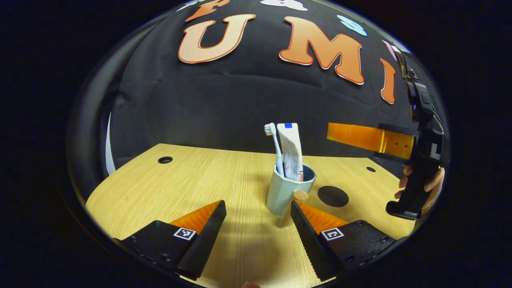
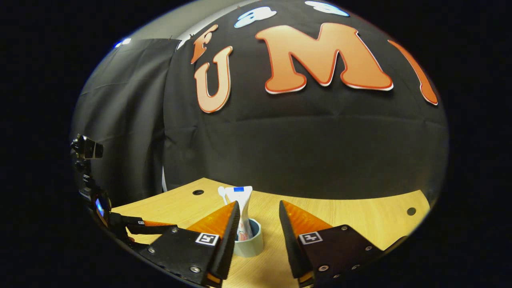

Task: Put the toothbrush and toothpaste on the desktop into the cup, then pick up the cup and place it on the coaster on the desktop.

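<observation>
A: Looking along the left gripper (image 1: 256, 212), what lay ahead of it?

B: The cup (image 1: 287, 191) stood upright on the desk (image 1: 192, 180), just beyond the spread fingers and a little toward the right one. The toothbrush (image 1: 275, 148) and the toothpaste (image 1: 291, 150) already stood in it, both roughly upright. The jaws were apart and held nothing.

A: And the coaster (image 1: 333, 196)?

B: It lay flat on the desk just right of the cup, slightly farther back, apart from it.

A: What of the right gripper (image 2: 259, 222)?

B: It was open and empty too, raised above the desk, looking down on the cup (image 2: 250, 242) between its fingers. I judged the left one lower and level with the cup wall, so better set for the grasp; the carry would run rightward.
</observation>
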{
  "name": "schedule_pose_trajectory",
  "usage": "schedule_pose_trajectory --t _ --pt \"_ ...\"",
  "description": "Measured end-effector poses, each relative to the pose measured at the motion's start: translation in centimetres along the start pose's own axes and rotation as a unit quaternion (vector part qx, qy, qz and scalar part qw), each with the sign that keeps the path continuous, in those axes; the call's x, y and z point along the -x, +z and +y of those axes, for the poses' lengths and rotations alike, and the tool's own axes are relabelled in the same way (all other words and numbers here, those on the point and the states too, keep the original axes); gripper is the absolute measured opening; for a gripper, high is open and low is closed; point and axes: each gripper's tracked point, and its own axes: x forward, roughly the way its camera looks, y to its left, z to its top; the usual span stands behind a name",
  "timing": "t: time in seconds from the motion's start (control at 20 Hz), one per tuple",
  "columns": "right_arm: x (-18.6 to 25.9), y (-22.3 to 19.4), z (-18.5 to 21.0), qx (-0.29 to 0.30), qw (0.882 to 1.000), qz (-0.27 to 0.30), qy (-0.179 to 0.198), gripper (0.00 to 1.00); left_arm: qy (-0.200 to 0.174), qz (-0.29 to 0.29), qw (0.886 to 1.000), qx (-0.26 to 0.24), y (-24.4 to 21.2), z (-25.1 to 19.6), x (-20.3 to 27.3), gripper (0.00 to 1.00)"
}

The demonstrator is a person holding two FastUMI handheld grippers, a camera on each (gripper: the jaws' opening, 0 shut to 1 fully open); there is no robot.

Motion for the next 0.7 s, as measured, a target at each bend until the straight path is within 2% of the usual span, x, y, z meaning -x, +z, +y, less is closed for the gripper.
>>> schedule_pose_trajectory --t 0.05,0.25,0.45,0.55,0.7 --pt "1.0 0.7 -0.2 0.000 1.000 -0.007 0.000 0.67 -0.001 0.003 1.000 -0.009 0.0 -0.2 -1.1 0.98" --pt "5.4 3.7 -1.8 0.016 0.999 -0.043 -0.011 0.84 -0.010 0.023 0.999 -0.039 0.3 -2.6 -4.4 0.97" --pt "10.2 6.4 -3.1 0.037 0.997 -0.072 -0.017 0.90 -0.027 0.054 0.997 -0.053 2.8 -4.3 -4.3 0.97" --pt "12.1 7.1 -3.6 0.045 0.996 -0.082 -0.009 0.90 -0.041 0.081 0.995 -0.046 2.9 -4.9 -4.7 0.98" --pt "14.9 8.4 -5.4 0.065 0.993 -0.091 -0.022 0.91 -0.046 0.121 0.991 -0.044 2.7 -5.1 -5.1 0.97"
